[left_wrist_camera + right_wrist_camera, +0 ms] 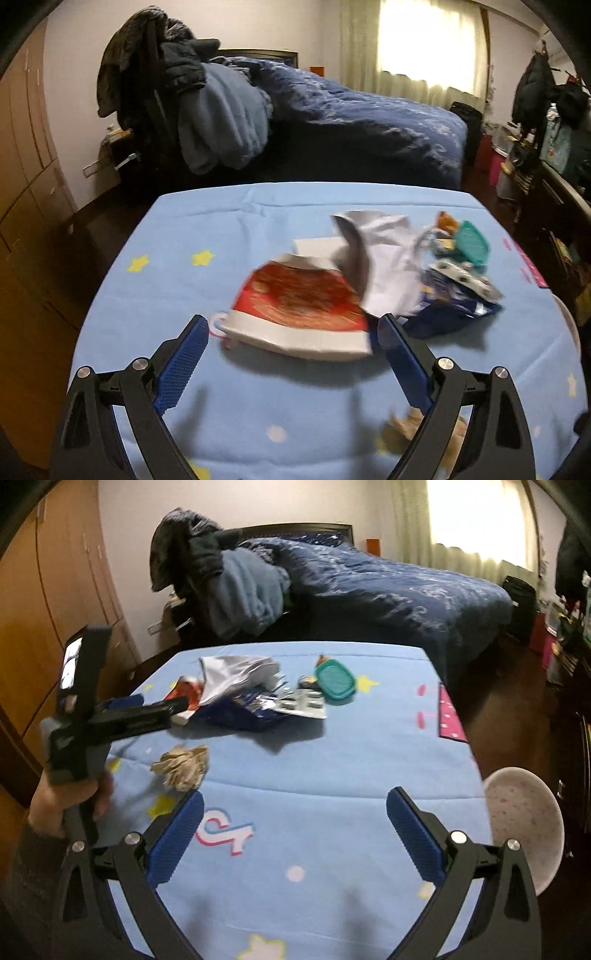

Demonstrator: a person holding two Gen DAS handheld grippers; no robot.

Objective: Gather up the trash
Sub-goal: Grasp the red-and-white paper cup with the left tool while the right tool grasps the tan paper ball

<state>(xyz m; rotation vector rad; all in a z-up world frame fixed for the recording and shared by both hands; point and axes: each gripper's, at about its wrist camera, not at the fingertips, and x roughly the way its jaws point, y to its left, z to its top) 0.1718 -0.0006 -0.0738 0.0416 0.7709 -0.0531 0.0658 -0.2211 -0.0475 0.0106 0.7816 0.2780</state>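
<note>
A pile of trash lies on a table with a light blue cloth (236, 398) (332, 775). In the left wrist view a red and white wrapper (299, 306) lies just ahead of my open, empty left gripper (291, 328), with white crumpled paper (380, 254), a dark blue bag (447, 314), a blister pack (461, 277) and a teal lid (472, 243) to its right. In the right wrist view my right gripper (295, 808) is open and empty above bare cloth. A crumpled brown tissue (183, 768) lies ahead to its left. The left gripper's body (110, 720) hovers by the pile (258, 698).
A pinkish speckled bowl (524, 827) sits past the table's right edge. A bed with a dark blue quilt (369, 122) and piled clothes (221, 122) stands behind the table. Wooden wardrobes (55, 609) line the left wall. Cluttered shelves (554, 147) stand at the right.
</note>
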